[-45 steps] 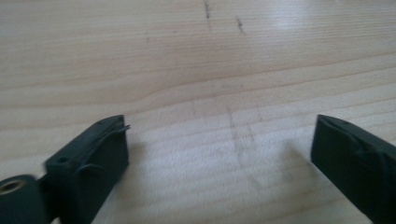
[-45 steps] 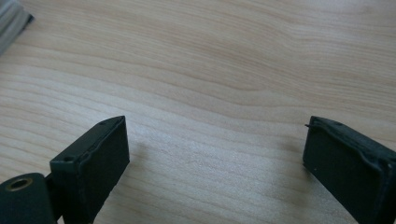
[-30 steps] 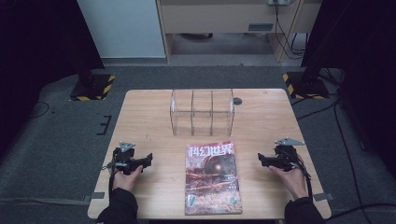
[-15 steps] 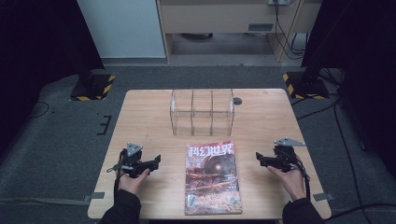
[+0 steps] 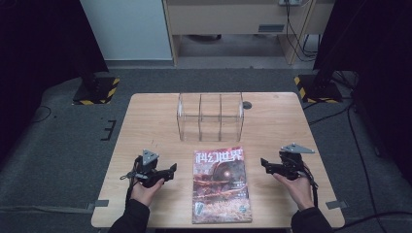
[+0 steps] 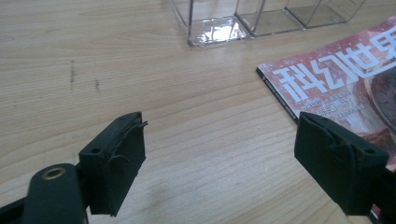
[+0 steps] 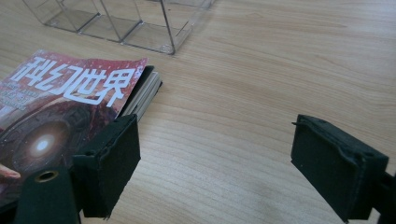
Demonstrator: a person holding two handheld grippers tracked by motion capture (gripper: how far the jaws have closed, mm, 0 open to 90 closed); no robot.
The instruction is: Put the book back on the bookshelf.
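High view: a person's two hands rest on a wooden table point(image 5: 145, 121), each w/ a two-jaw gripper. A magazine point(image 5: 221, 184) w/ a red cover lies flat at the near centre, btwn the two. The left gripper point(image 5: 167, 171) sits just left of the magazine, jaws pointing right toward it, apart from it. The right gripper point(image 5: 265, 165) sits right of the magazine, jaws pointing left, also apart from it. A clear 3-compartment organizer point(image 5: 210, 116) stands just beyond the magazine's far edge.

Left gripper view: left gripper point(image 6: 219, 163) jaws spread wide, nothing btwn them but bare tabletop. Magazine's point(image 6: 336, 88) corner lies by the right-hand jaw; contact can't be told. Organizer's point(image 6: 261, 18) base at the far edge.

Right gripper view: right gripper point(image 7: 215, 168) jaws likewise wide apart, holding nothing. Magazine point(image 7: 70, 102) lies by the left-hand jaw, its page edges showing under the cover at the corner. Organizer point(image 7: 121, 18) beyond it.
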